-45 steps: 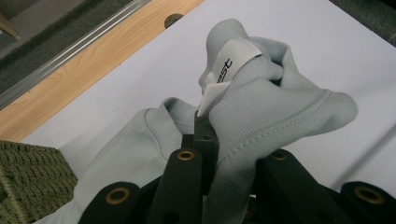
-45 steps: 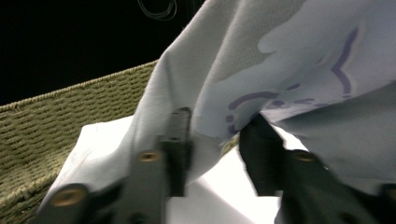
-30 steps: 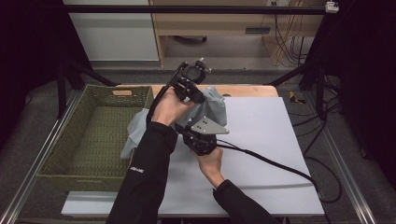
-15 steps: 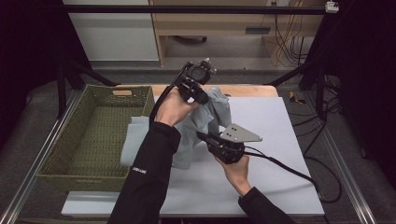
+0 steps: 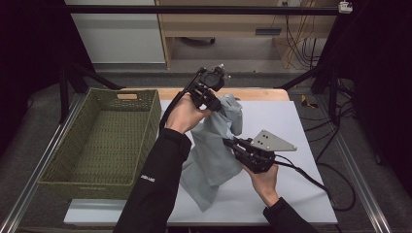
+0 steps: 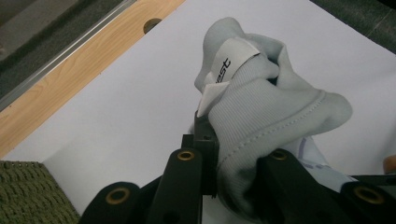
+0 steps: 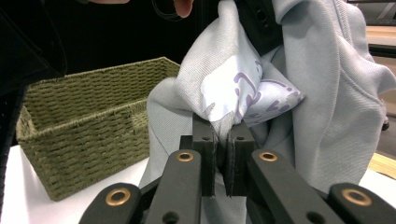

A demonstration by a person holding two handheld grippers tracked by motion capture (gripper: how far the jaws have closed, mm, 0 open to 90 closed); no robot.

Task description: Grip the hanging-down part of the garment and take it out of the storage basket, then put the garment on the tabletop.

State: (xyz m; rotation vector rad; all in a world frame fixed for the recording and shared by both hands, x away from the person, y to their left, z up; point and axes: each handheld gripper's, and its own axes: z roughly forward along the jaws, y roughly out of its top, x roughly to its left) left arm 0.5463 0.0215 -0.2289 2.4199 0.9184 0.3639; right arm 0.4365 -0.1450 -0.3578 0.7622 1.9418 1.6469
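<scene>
Left gripper (image 5: pixel 206 94), fingers pinching the grey garment (image 5: pixel 214 150) by its collar, holds it above the white counter (image 5: pixel 301 131); right gripper (image 5: pixel 232 144), fingers pinching the fabric lower. Green basket (image 5: pixel 104 141) stands alongside.

Left gripper (image 5: pixel 210 92): black body, black cable looped off rear. Right gripper (image 5: pixel 232 144): black, grey three-cornered plate (image 5: pixel 270 141) mounted on top, small dark holes seen in plate, black cable (image 5: pixel 311 178) trailed behind. Fingers (image 7: pixel 203 154) black, flat-sided, brass-ringed pivot screws noted. Black long sleeves (image 5: pixel 154 184) worn, small white marking seen on left sleeve.
</scene>
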